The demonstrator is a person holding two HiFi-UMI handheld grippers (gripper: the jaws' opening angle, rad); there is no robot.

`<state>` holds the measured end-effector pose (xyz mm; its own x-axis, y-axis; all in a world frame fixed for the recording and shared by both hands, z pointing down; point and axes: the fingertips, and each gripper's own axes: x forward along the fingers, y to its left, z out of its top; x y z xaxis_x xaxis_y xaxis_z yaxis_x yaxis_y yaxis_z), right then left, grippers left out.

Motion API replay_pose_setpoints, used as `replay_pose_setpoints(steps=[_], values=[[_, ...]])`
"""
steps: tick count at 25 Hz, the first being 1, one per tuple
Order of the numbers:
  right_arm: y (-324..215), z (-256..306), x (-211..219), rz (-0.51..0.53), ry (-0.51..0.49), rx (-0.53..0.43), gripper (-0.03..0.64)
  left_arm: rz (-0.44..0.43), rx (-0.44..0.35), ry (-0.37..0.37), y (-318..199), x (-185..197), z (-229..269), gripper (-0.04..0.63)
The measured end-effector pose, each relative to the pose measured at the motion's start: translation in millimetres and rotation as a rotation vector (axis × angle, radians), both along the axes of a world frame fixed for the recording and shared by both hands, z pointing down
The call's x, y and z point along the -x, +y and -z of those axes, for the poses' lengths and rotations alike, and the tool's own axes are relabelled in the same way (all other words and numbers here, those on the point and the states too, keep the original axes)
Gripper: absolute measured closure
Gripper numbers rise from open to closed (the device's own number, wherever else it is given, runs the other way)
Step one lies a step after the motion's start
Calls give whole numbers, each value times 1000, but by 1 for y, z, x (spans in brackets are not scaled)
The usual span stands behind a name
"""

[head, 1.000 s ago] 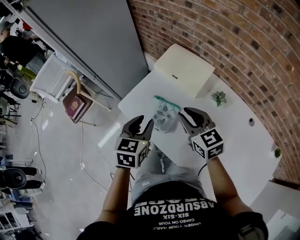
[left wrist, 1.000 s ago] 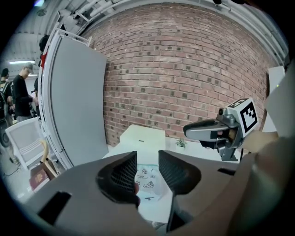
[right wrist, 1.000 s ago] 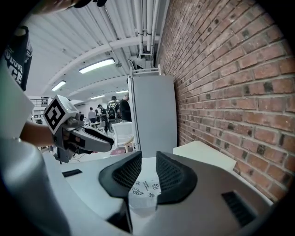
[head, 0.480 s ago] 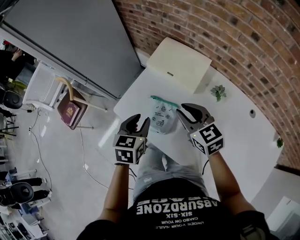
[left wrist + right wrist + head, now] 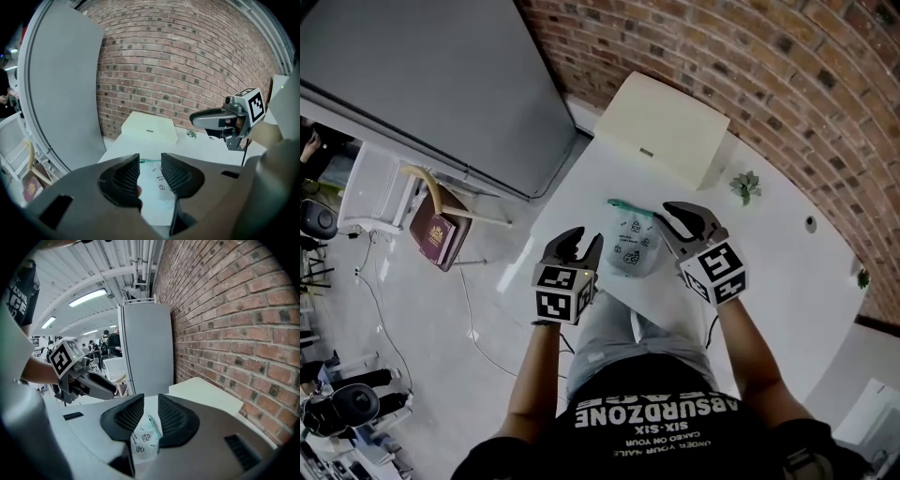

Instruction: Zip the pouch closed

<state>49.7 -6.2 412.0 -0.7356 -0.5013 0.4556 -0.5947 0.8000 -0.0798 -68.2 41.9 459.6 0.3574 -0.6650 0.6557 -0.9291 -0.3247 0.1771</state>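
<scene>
A pale translucent pouch (image 5: 633,248) with small prints lies flat on the white table (image 5: 769,272), its teal zip (image 5: 623,203) at the far end. My left gripper (image 5: 584,240) hovers open at the pouch's left edge, nothing between its fingers. In the left gripper view the pouch (image 5: 159,185) shows through the gap of the left gripper (image 5: 150,161). My right gripper (image 5: 667,220) stands open at the pouch's right edge. In the right gripper view the pouch (image 5: 143,444) and its teal zip (image 5: 153,423) lie under the right gripper (image 5: 151,404).
A cream box (image 5: 670,131) sits at the table's far end against the brick wall. A small green plant (image 5: 743,187) stands to its right. A grey partition (image 5: 422,84) and a chair holding a maroon book (image 5: 431,236) are on the floor to the left.
Both grippers have drawn slightly closer to the pouch's sides. The pouch itself has not moved on the table.
</scene>
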Motion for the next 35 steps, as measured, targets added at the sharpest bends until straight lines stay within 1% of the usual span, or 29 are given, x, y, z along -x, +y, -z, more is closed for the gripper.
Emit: replay_pose_setpoints(steps=[4, 10, 17, 22, 30, 35], values=[[-9, -13, 13, 20, 25, 13, 529, -44, 20, -10, -12, 2, -11, 468], [-31, -29, 33, 58, 64, 1, 531, -124, 66, -36, -29, 6, -32, 468], [-51, -57, 51, 93, 143, 24, 531, -194, 112, -34, -54, 13, -53, 468], [-60, -87, 61, 149, 222, 53, 537, -251, 150, -69, -69, 13, -77, 468], [-62, -132, 75, 254, 322, 137, 543, -353, 201, -96, -77, 7, -117, 468], [-71, -148, 86, 306, 383, 136, 543, -430, 211, -141, -86, 7, -131, 468]])
